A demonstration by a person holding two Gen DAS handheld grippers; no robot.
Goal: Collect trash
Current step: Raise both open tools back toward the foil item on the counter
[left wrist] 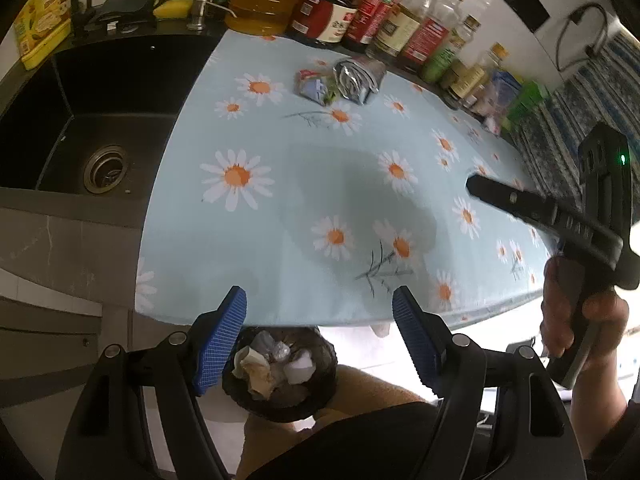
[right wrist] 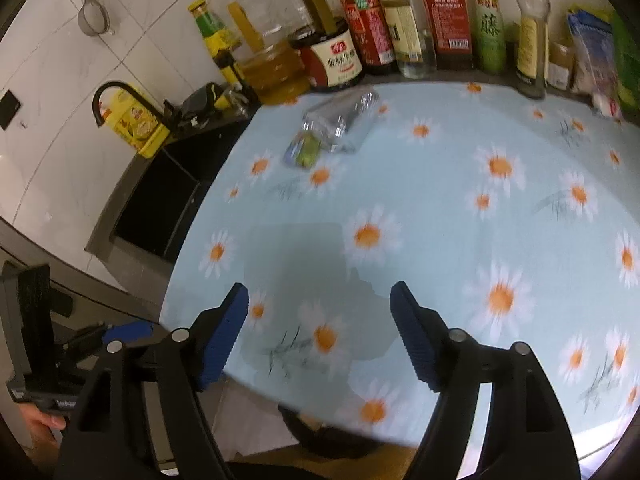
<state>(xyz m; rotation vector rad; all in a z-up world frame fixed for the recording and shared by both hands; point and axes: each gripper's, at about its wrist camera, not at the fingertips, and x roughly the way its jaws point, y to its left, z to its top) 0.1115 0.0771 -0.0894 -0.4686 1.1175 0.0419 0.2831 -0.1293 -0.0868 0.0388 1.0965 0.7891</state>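
With crumpled scraps already lying in the bin (left wrist: 280, 376) below the counter edge, both the left gripper (left wrist: 320, 340) and the right gripper (right wrist: 320, 336) hang spread and empty, while a silver wrapper (left wrist: 358, 80) and small packet (left wrist: 314, 86) remain on the daisy cloth (left wrist: 280, 208) near the bottles.

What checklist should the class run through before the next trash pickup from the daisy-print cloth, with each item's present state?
1. Left gripper open and empty: ok, nothing between its blue pads.
2. Right gripper open and empty: ok.
3. Trash left on the light blue daisy-print tablecloth: ok, a crumpled silver foil wrapper and a small crumpled blue-green packet lie side by side near the row of bottles.
4. Either gripper over that trash: not ok, both hang at the near edge.
5. Black-lined waste bin open: ok, it sits below the table edge with paper scraps inside.
6. Room left in the bin: cannot tell.
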